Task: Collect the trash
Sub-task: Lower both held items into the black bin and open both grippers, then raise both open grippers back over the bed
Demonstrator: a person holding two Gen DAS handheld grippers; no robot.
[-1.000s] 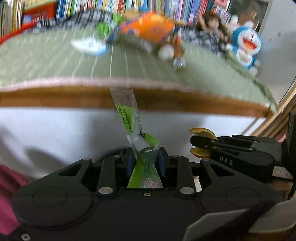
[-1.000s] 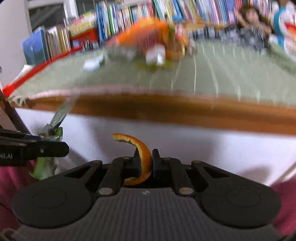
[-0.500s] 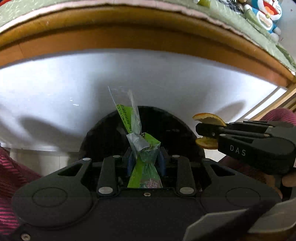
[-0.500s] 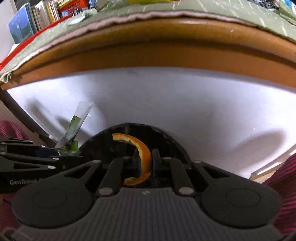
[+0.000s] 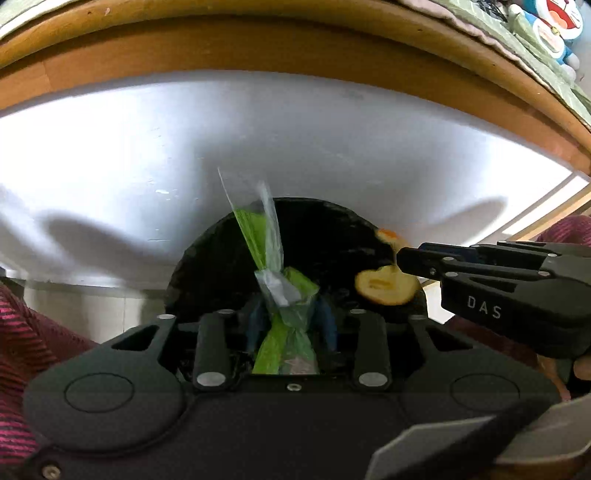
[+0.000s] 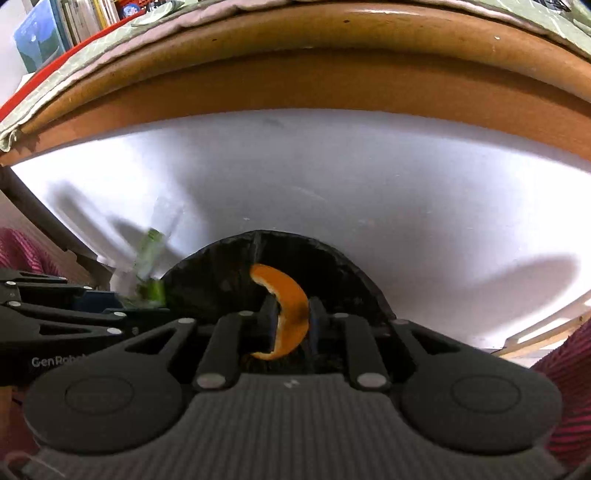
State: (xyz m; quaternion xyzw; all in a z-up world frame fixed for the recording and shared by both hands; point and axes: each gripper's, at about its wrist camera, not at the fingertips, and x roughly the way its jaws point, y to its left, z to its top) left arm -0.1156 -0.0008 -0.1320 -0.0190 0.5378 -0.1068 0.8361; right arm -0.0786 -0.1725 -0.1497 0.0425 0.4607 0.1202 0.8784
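Note:
My left gripper (image 5: pixel 290 325) is shut on a crumpled green and clear plastic wrapper (image 5: pixel 271 266) that sticks up from the jaws. Directly behind it gapes the round dark mouth of a black trash bin (image 5: pixel 332 229). My right gripper (image 6: pixel 290 321) is shut on a curved orange peel (image 6: pixel 286 299), also in front of the black trash bin (image 6: pixel 332 258). In the left wrist view the right gripper (image 5: pixel 400 264) comes in from the right with the orange peel (image 5: pixel 384 286). The wrapper (image 6: pixel 149 258) shows blurred at the left of the right wrist view.
A white panel (image 5: pixel 295 129) faces me below the wooden table edge (image 5: pixel 258 48), which carries a green cloth (image 6: pixel 74 70). Books (image 6: pixel 55 26) stand at the far left, plush toys (image 5: pixel 554 26) at the far right. Red striped sleeves (image 5: pixel 22 332) flank the grippers.
Both grippers have dropped from table height to below the table edge, and the black bin has come into view behind them. The right gripper's peel has moved closer to the bin mouth.

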